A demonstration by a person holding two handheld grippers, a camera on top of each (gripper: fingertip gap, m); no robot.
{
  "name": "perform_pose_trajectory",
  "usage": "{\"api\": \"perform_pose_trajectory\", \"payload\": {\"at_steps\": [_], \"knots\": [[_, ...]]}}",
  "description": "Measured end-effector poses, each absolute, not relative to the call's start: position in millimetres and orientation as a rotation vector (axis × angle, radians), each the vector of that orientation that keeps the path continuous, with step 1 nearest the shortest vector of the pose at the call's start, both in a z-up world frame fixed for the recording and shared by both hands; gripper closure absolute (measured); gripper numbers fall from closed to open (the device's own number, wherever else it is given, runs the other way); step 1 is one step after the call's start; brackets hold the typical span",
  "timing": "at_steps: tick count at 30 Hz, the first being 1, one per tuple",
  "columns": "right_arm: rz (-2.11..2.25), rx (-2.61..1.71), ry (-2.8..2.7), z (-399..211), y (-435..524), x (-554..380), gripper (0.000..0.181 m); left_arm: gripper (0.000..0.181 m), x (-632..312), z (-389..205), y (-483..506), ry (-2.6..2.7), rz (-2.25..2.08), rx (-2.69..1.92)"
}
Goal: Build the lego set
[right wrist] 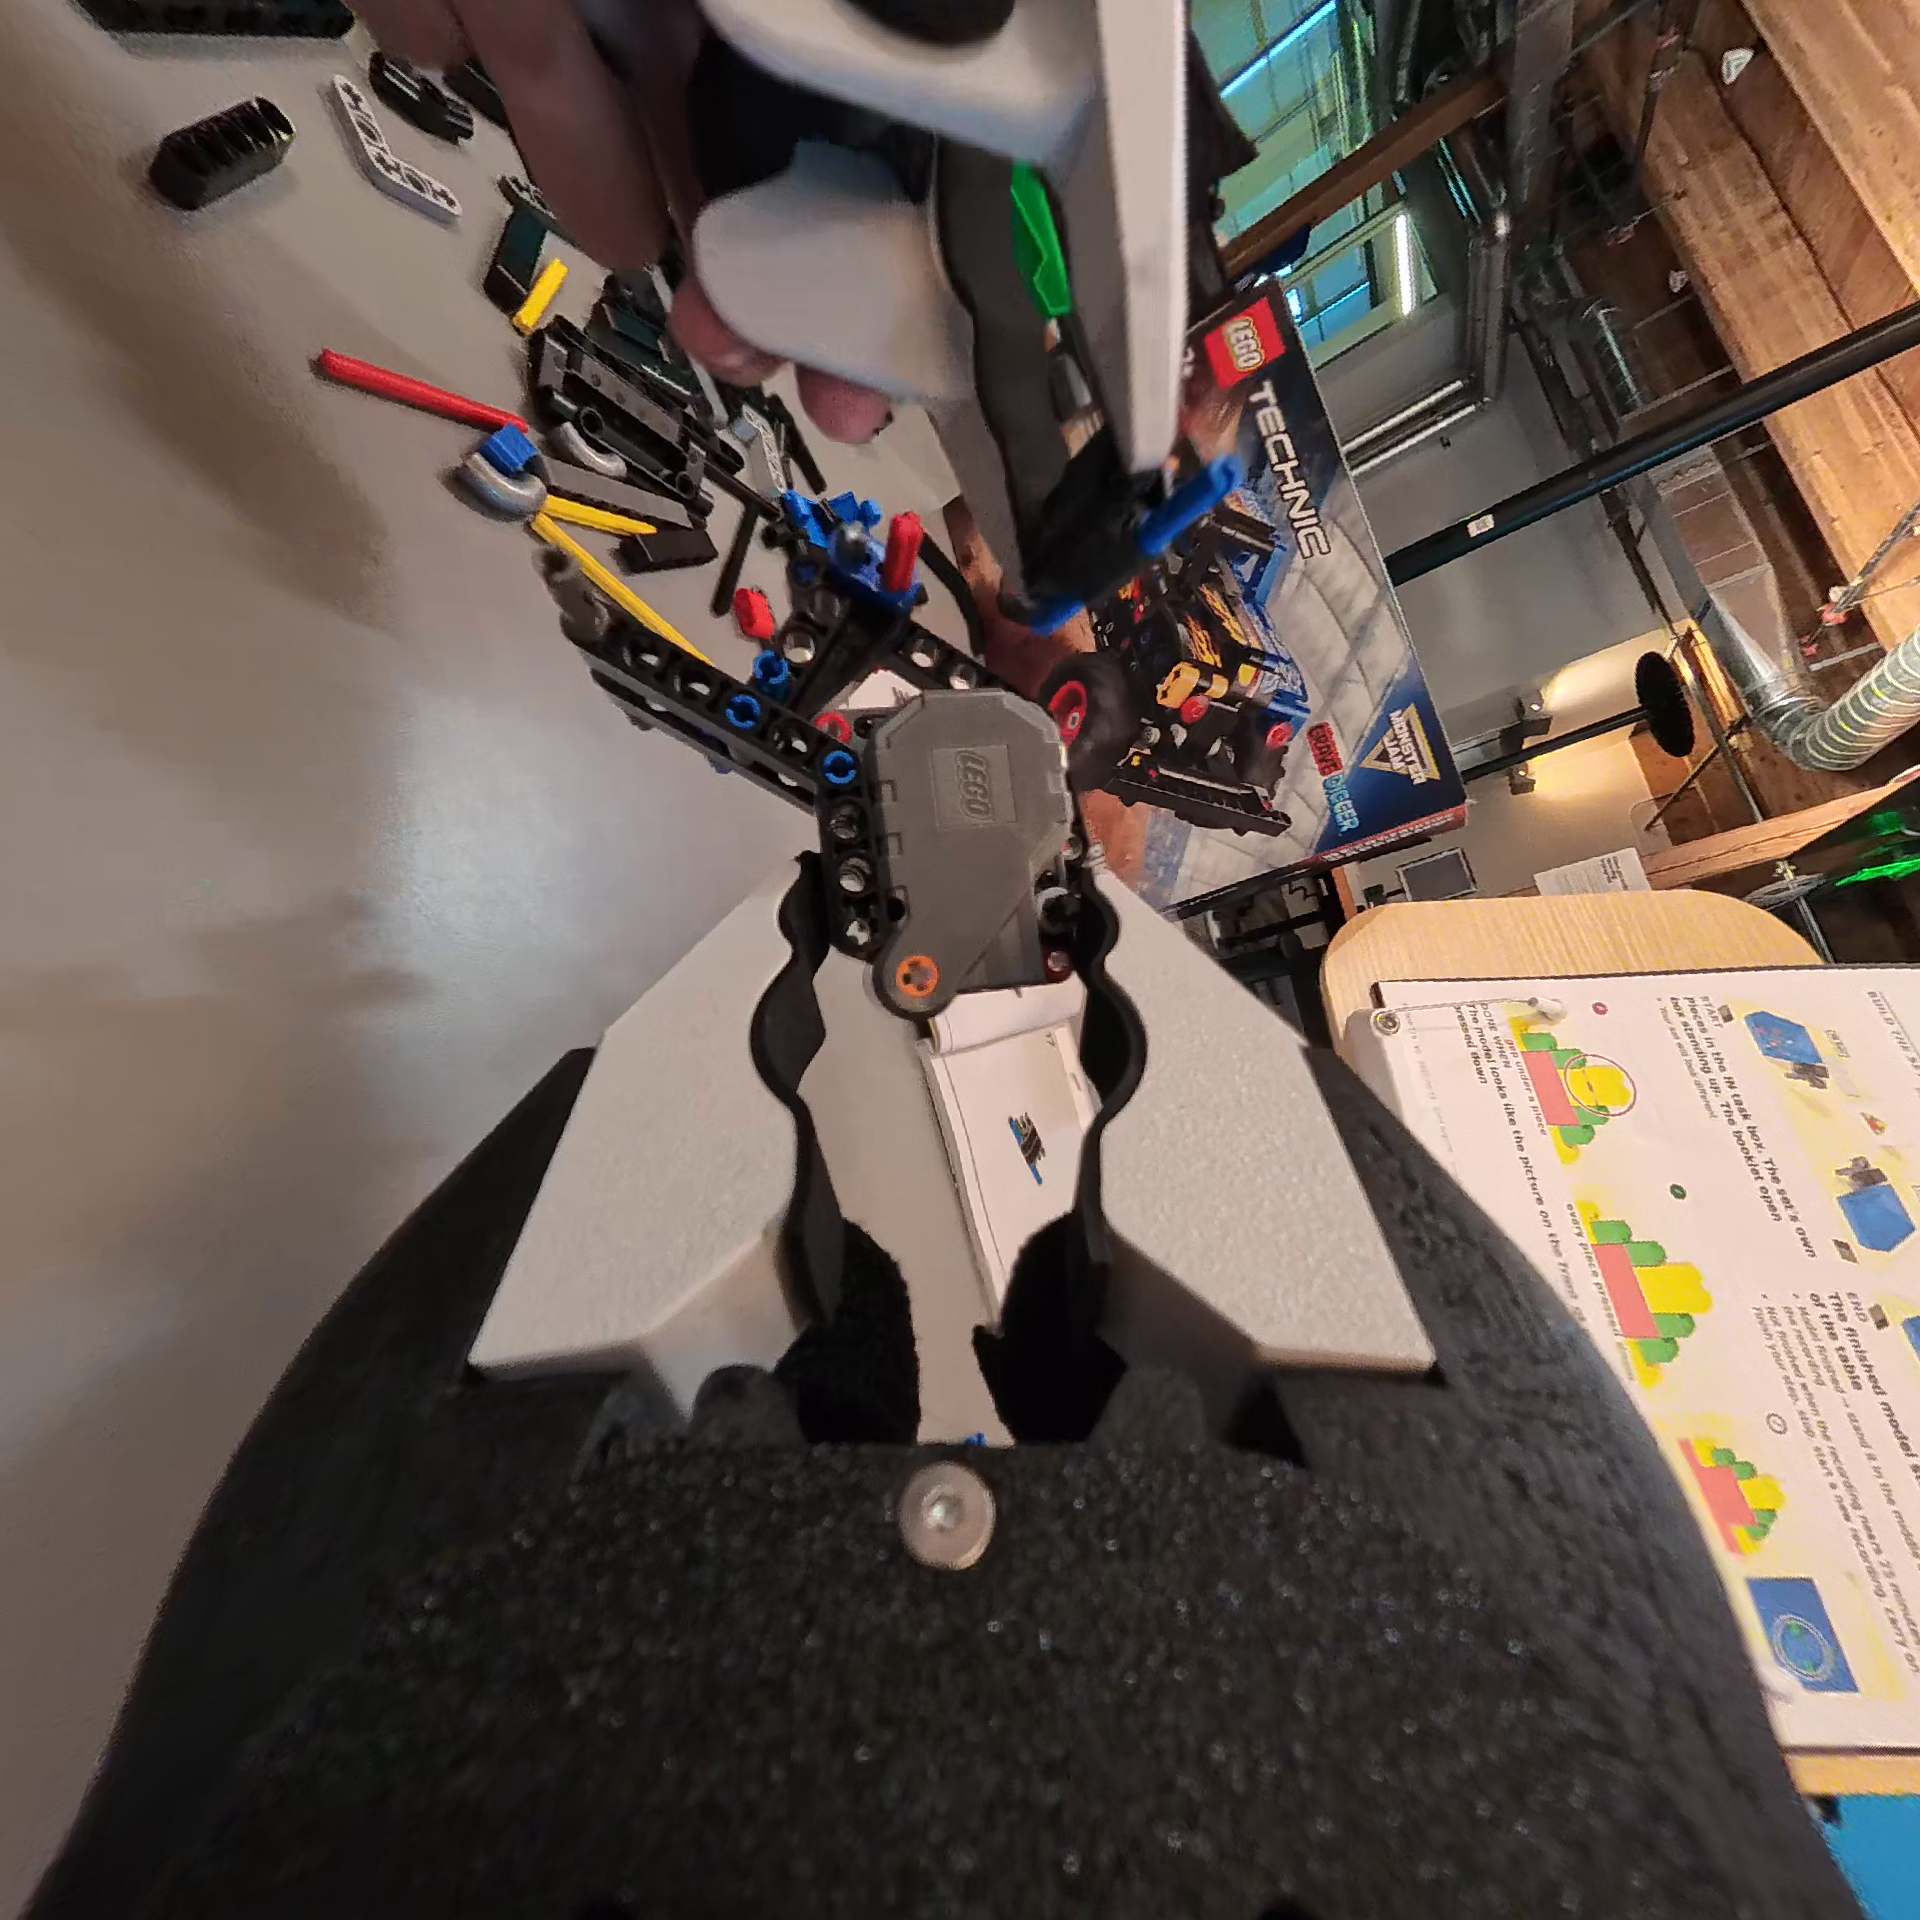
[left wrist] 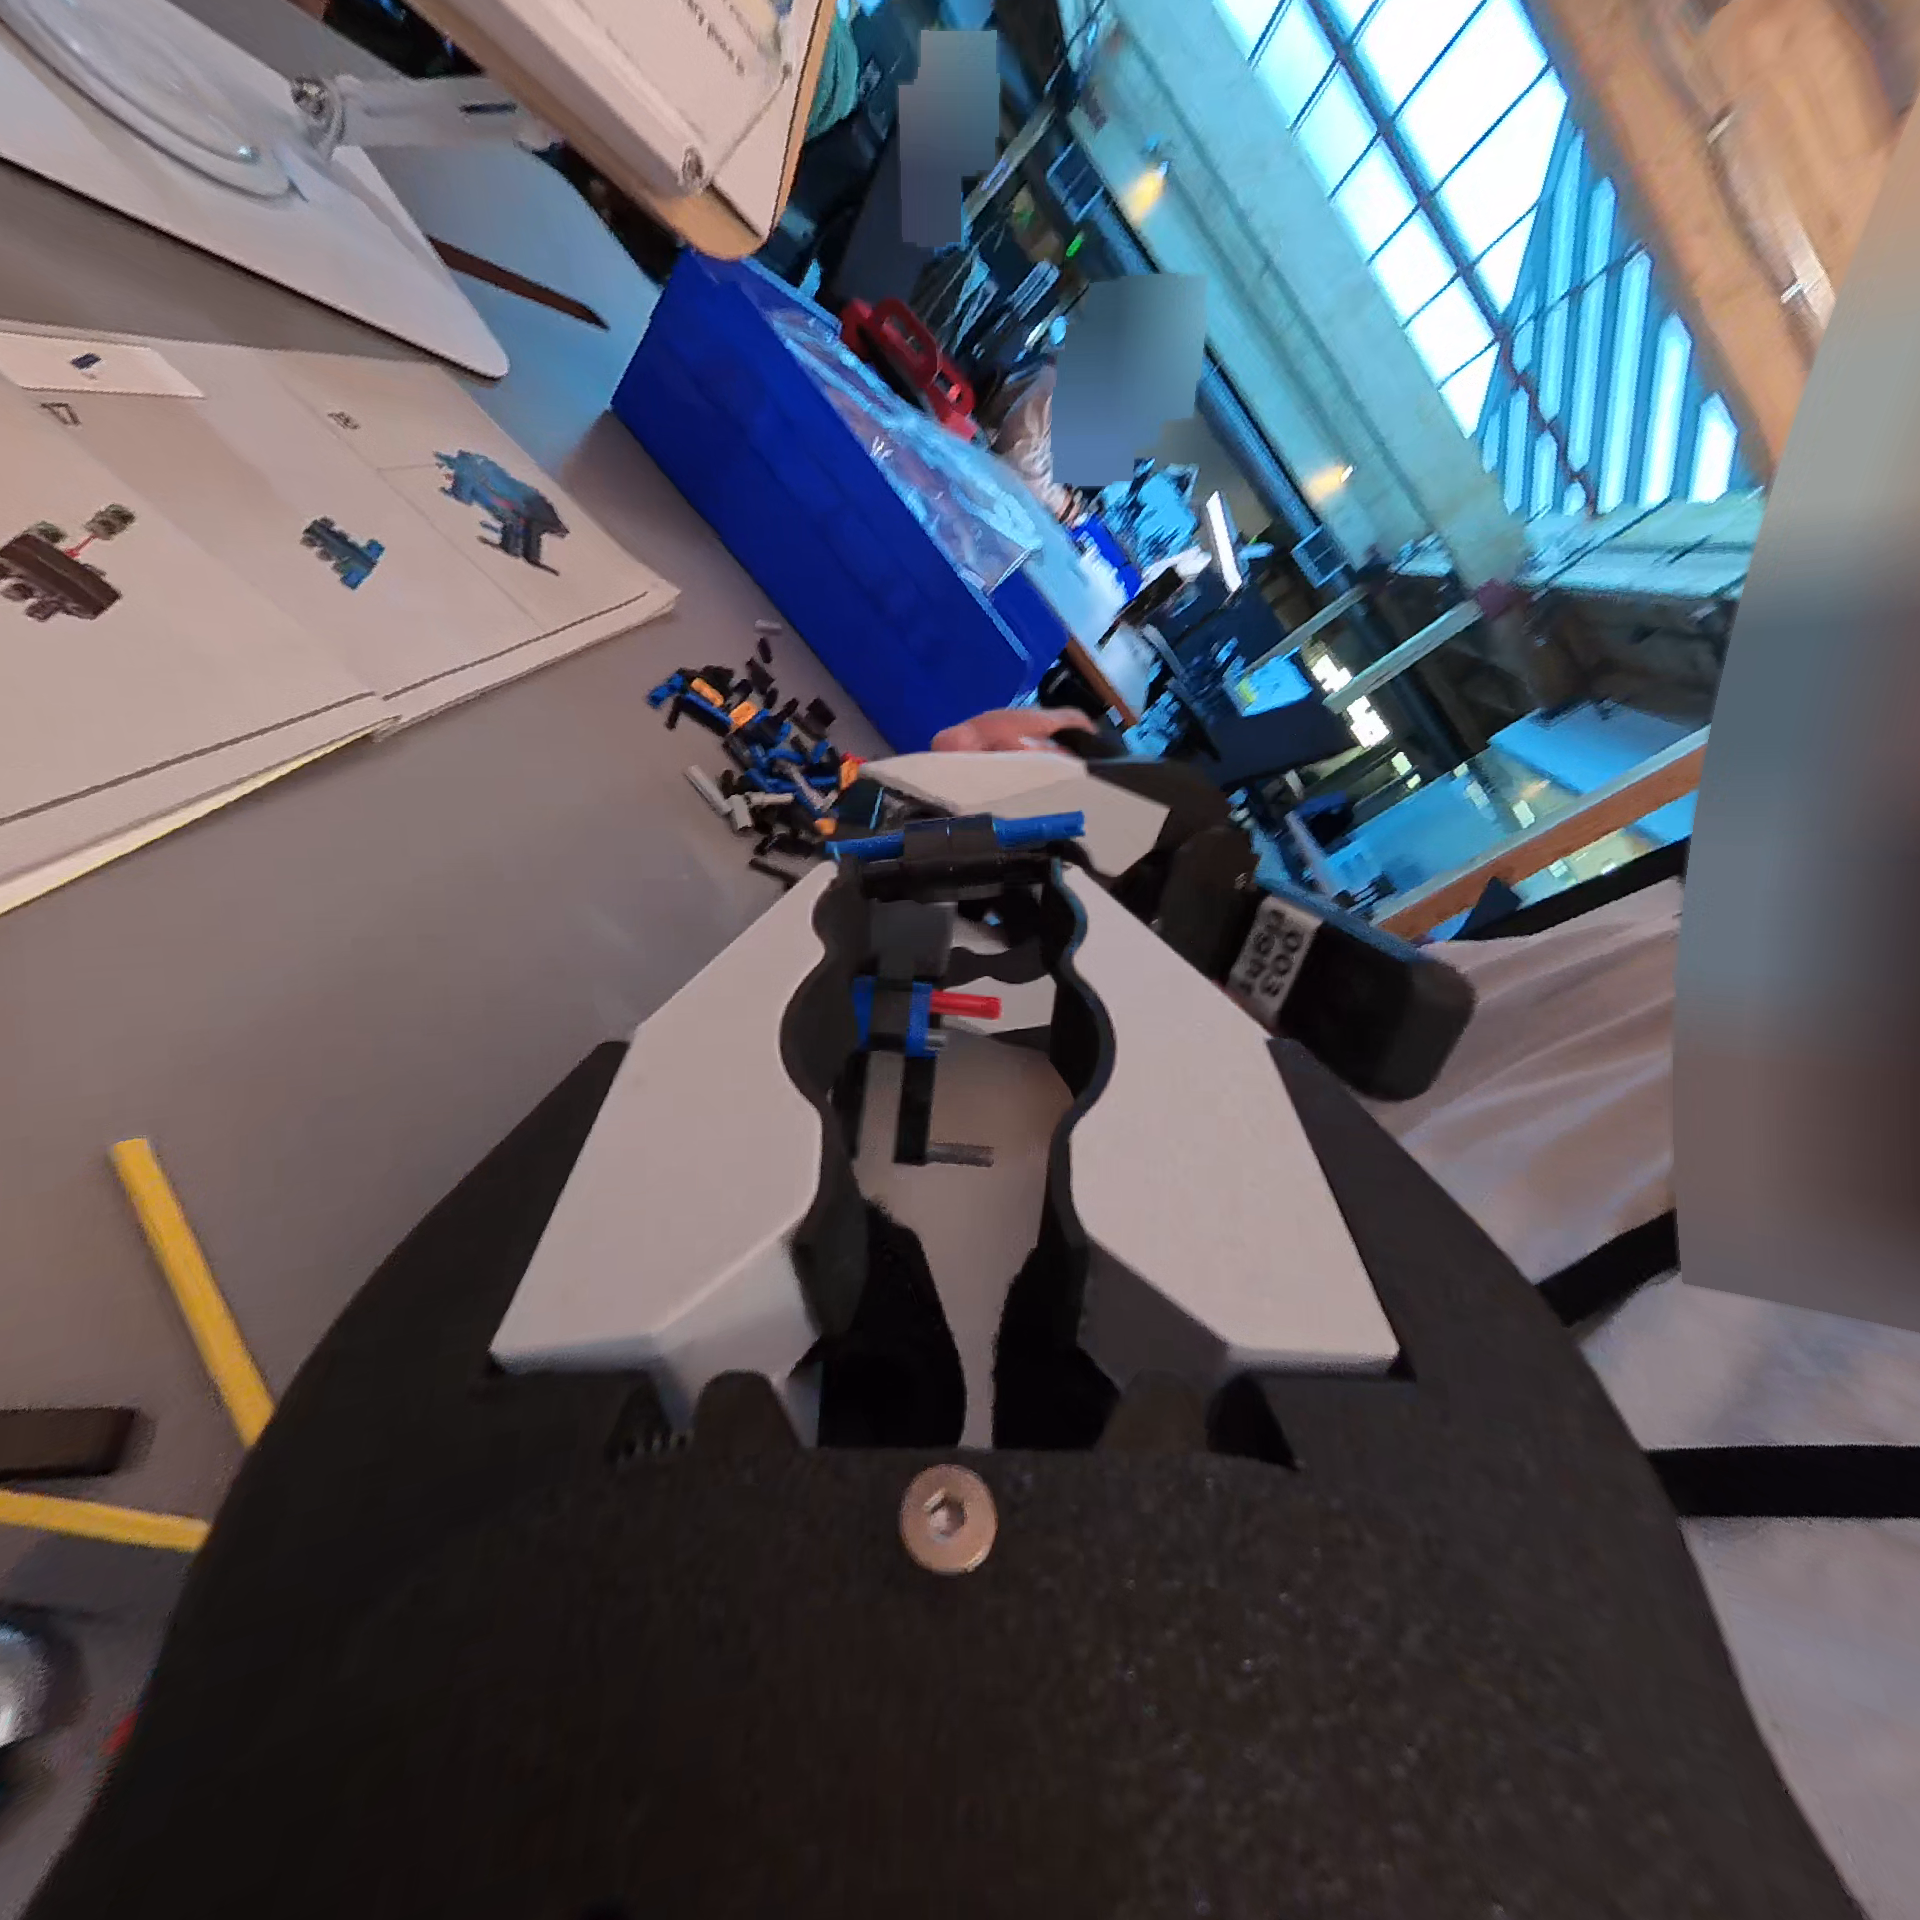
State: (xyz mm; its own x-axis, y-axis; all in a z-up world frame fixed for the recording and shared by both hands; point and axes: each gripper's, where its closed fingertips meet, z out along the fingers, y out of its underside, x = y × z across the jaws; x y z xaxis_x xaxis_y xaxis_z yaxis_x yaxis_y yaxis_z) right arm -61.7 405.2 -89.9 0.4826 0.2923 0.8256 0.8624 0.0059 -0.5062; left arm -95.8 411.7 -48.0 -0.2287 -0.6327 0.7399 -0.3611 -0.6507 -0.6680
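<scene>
Grey table [left wrist: 312, 987] carries one booklet [left wrist: 260, 582] and one loose parts pile [left wrist: 764, 753]. Left gripper [left wrist: 951, 883] pinches a small black-and-blue piece [left wrist: 951, 842]. Right gripper [right wrist: 951, 914] clamps the one grey motor block [right wrist: 971, 821] of the black frame [right wrist: 727, 707].

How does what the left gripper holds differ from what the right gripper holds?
The left gripper pinches a small black piece with blue pins sticking out both sides. The right gripper clamps a bigger assembly: a dark grey motor block on long black beams.
The small piece sits crosswise at the fingertips; the assembly runs forward, far past them.
Both are held off the table, and both carry blue pins.
</scene>
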Motion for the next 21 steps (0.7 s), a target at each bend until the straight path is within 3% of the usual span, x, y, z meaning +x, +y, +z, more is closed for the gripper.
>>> {"api": "perform_pose_trajectory", "payload": {"at_steps": [11,15,21], "knots": [[-0.449,-1.665,-1.159,-120.1,397.2,-72.2,0.135,0.151,-99.5,-77.7,413.8,1.507,-1.542,-1.789],[-0.291,-1.755,-1.175,-136.6,391.1,-82.3,0.135,0.15,-104.6,-81.0,409.4,1.55,-1.544,-1.792],[-0.381,-1.715,-1.099,-124.8,400.1,-72.5,0.135,0.15,-107.0,-73.9,405.0,1.467,-1.65,-1.798]]}}
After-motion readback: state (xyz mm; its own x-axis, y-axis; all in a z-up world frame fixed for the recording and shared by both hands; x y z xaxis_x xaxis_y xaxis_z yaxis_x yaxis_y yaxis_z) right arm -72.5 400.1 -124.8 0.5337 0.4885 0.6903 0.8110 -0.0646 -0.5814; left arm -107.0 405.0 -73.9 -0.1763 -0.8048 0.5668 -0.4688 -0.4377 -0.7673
